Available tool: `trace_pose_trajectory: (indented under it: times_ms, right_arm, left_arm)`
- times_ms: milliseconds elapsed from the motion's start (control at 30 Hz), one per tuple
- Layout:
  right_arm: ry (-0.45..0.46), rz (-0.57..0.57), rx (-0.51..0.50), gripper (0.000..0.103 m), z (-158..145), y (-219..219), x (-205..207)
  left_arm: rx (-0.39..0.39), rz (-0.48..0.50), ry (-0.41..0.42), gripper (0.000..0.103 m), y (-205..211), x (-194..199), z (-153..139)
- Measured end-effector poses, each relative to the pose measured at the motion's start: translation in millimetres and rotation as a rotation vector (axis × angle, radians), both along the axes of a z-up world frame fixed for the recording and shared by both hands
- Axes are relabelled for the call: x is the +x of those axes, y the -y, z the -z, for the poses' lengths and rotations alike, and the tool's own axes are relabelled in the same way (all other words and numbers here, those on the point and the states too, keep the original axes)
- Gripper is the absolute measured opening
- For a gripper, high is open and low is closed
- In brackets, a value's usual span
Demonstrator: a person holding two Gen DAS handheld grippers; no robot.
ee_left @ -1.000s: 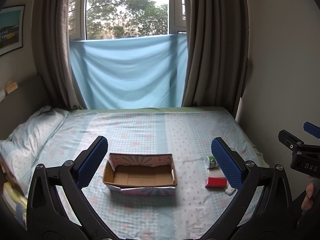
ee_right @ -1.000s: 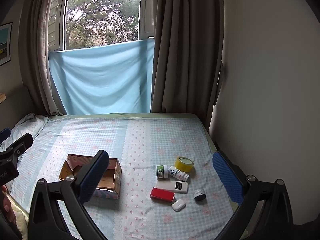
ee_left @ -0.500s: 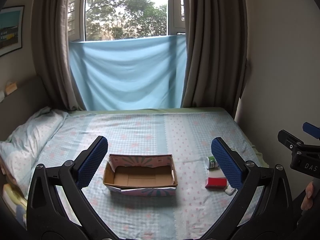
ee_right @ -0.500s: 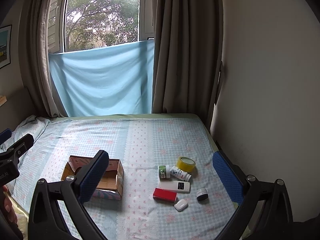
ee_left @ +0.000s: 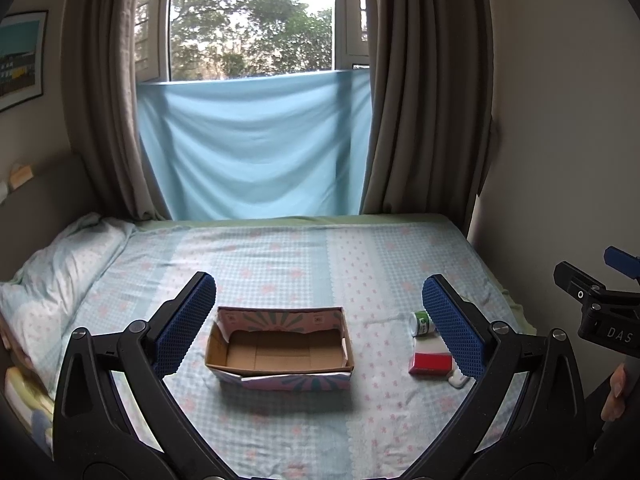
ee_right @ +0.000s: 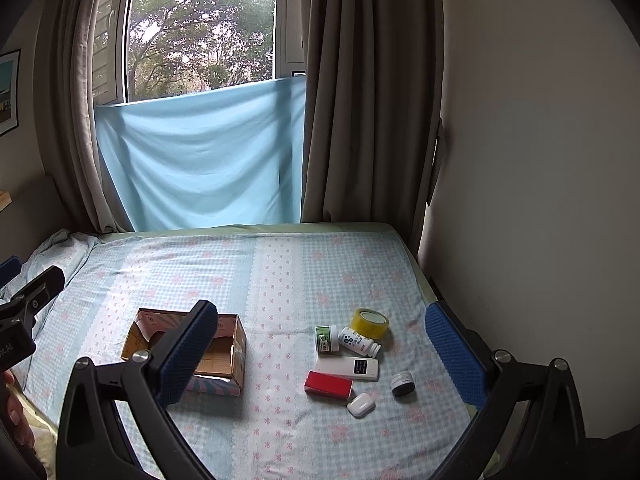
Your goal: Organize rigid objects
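An open cardboard box (ee_left: 280,350) (ee_right: 224,354) lies empty on the bed. Right of it sits a cluster: yellow tape roll (ee_right: 370,322), green-capped bottle (ee_right: 327,339) (ee_left: 421,322), white bottle (ee_right: 359,341), white remote (ee_right: 347,368), red box (ee_right: 328,385) (ee_left: 430,363), white earbud case (ee_right: 360,404) and a small dark jar (ee_right: 402,383). My left gripper (ee_left: 320,326) hovers open, framing the box. My right gripper (ee_right: 326,356) hovers open above the cluster, holding nothing.
The bed (ee_right: 280,272) wears a checked blue sheet, with a pillow (ee_left: 60,268) at its left end. Curtains and a blue cloth (ee_left: 256,144) hang at the window behind. A wall (ee_right: 540,200) borders the bed's right edge.
The right wrist view has shifted a little, so the box and the cluster sit slightly further right and lower. The left view is nearly unchanged. Both grippers stay open.
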State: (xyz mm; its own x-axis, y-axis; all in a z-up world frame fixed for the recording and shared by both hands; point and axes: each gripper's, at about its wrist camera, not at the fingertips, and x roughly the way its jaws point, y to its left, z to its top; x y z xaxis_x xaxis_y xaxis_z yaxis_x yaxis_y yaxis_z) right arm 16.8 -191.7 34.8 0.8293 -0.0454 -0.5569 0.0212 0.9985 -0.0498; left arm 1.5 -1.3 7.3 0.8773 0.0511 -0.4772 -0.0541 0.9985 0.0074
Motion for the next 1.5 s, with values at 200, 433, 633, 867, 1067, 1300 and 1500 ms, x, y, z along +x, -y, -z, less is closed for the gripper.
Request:
trace_pose_trajectory:
  times_ms: [200,433,633,867,1067,1300,1500]
  right_arm:
    - [-0.002,-0.004,-0.003,0.103,-1.1,-5.0,-5.5]
    - [-0.001,-0.005,0.005,0.103,-2.0,-6.4,-5.2]
    - [-0.001,-0.002,0.016,0.103,-2.3,-8.1,-4.8]
    - [-0.012,0.031,0.022,0.103,-4.9,-7.3,-4.8]
    - [-0.061,0.094,0.068,0.103,1.5,9.1,-1.3]
    - [-0.112,0.142,0.105,0.103,17.7,58.1,17.7]
    - [-0.191,0.104,0.182,0.103,50.5,110.3,67.0]
  left_arm:
    - [0.000,0.003,-0.005,0.103,-1.8,-0.9,-0.1]
    - [-0.002,0.006,-0.007,0.103,-5.7,-1.6,0.0]
    - [-0.004,0.017,-0.035,0.103,-10.3,3.5,-0.9]
    - [-0.002,0.073,-0.076,0.103,-11.3,19.9,4.1]
    - [-0.027,0.166,-0.156,0.103,3.1,51.5,31.2]
    - [-0.062,0.225,-0.291,0.103,46.5,91.3,70.2]
    - [-0.083,0.232,-0.423,0.103,99.4,138.5,115.2]
